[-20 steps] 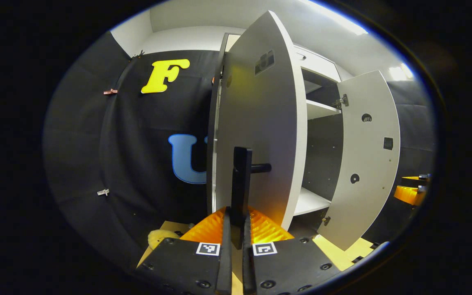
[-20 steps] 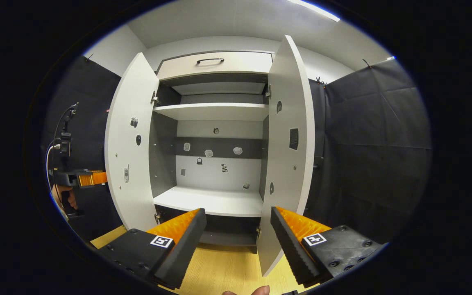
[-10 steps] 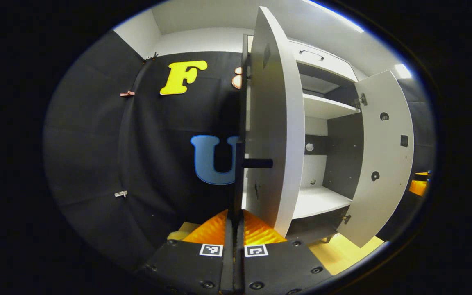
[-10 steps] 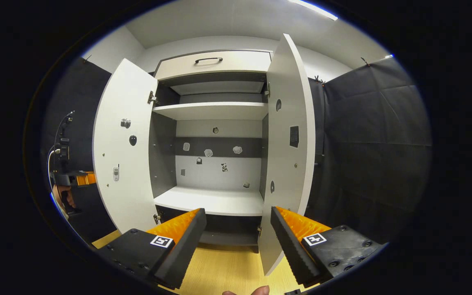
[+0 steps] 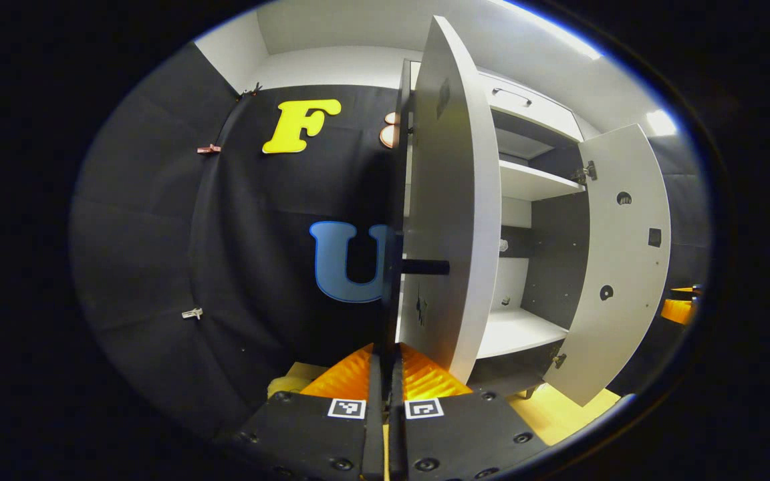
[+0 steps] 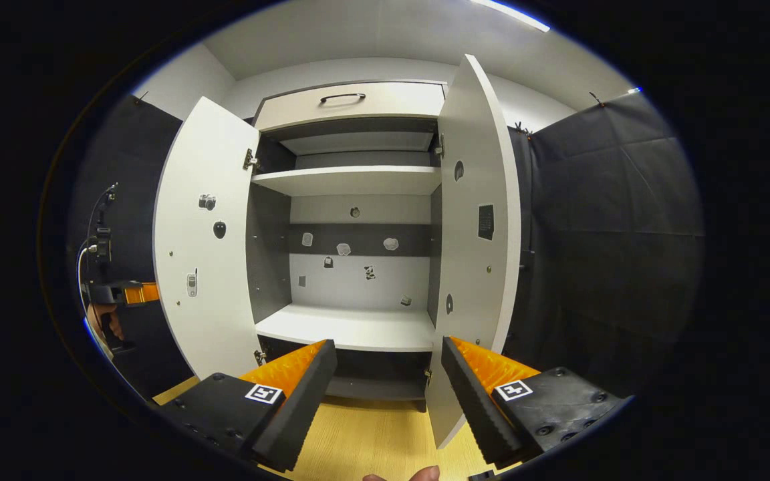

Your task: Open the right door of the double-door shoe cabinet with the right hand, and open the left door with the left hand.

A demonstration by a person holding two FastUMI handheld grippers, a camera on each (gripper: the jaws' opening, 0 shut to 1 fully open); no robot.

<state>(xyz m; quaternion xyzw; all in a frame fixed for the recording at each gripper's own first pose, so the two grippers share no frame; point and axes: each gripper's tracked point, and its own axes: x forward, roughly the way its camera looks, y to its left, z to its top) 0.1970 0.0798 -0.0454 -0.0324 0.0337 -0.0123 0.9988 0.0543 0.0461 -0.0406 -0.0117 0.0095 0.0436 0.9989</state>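
The tall white left door (image 5: pixel 455 200) of the white double-door shoe cabinet (image 6: pixel 351 180) is held wide by the left gripper (image 5: pixel 386 364), jaws clamped on its black bar handle (image 5: pixel 395 294). The white right door (image 6: pixel 478 234) is already swung open (right gripper (image 6: pixel 388 381) jaws apart, empty). The handle is best released gently.

White double-door shoe cabinet (image 6: pixel 351 180): both doors swung open; right gripper (image 6: pixel 388 364) jaws spread, clear of it.

Black cloth wall (image 6: pixel 612 227) hangs to the right of the cabinet, creased, clipped at its top edge. White plaster wall (image 6: pixel 385 70) rises behind and above that cloth. Ceiling light strip (image 6: pixel 508 15) runs overhead, lit. Pale wood-grain floor (image 6: pixel 371 437) lies below the cloth. Small clips (image 5: pixel 191 312) fasten the cloth seam.
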